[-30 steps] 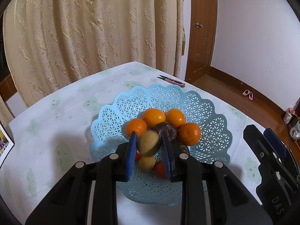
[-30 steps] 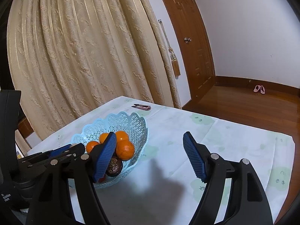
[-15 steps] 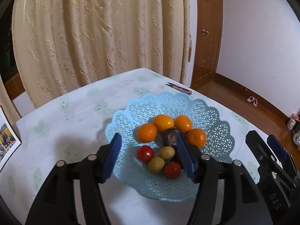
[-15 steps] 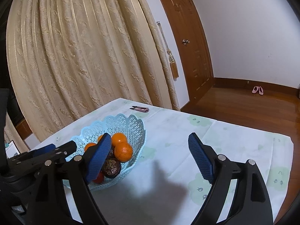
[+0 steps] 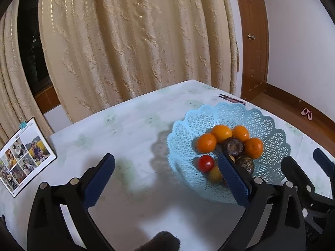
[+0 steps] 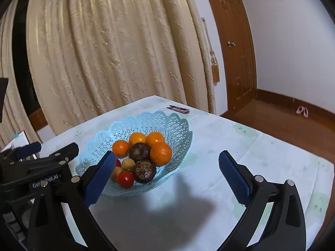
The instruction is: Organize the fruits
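Count of items on the table:

- Light blue lattice basket (image 6: 175, 123): 1.
- Oranges (image 6: 160, 153) in basket: 4.
- Dark brown round fruits (image 6: 144, 171): 2.
- Red tomatoes (image 6: 125, 179): 2 (second one mostly hidden behind a gripper pad).
- Small tan round fruits (image 6: 128, 164): 2.
- Pink nail clipper (image 6: 180, 109): 1.
- Photo card (image 5: 23, 156): 1.
- Pink slippers (image 6: 302, 110) on floor: 1 pair.

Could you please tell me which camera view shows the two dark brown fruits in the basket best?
The right wrist view: both dark brown fruits sit unobstructed. In the left wrist view, a gripper finger partly covers the nearer one.
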The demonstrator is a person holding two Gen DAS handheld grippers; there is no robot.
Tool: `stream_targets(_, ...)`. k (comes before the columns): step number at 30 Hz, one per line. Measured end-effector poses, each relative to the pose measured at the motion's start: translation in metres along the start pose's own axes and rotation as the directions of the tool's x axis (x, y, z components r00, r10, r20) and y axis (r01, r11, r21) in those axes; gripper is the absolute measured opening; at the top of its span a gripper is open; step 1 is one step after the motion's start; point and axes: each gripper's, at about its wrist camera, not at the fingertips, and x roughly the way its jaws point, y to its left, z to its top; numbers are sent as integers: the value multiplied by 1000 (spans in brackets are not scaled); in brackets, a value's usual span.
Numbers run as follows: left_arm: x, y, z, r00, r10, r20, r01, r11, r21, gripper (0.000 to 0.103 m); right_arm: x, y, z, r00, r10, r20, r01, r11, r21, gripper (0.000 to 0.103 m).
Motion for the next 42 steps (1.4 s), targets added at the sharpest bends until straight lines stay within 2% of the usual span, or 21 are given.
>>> stream_targets(8, -6, 7, -6, 997, 69, 27, -69, 997, 26, 98, -2, -3, -5, 999, -7, -43, 8, 1000, 5, 100)
stream_targets(19, -4, 3, -8, 998, 58, 15, -59, 997, 45, 98, -5, 7, -6, 999, -30, -36, 27, 998, -63, 100)
stream_targets(37, -4, -3, -10, 999, 51, 12, -51, 996, 70, 98, -1, 12, -6, 998, -32, -50, 28, 996, -88, 100)
stream_targets(42, -3, 3, -11, 998, 57, -17, -57, 997, 45, 98, 0, 11, -6, 998, -35, -55, 30, 996, -89, 100)
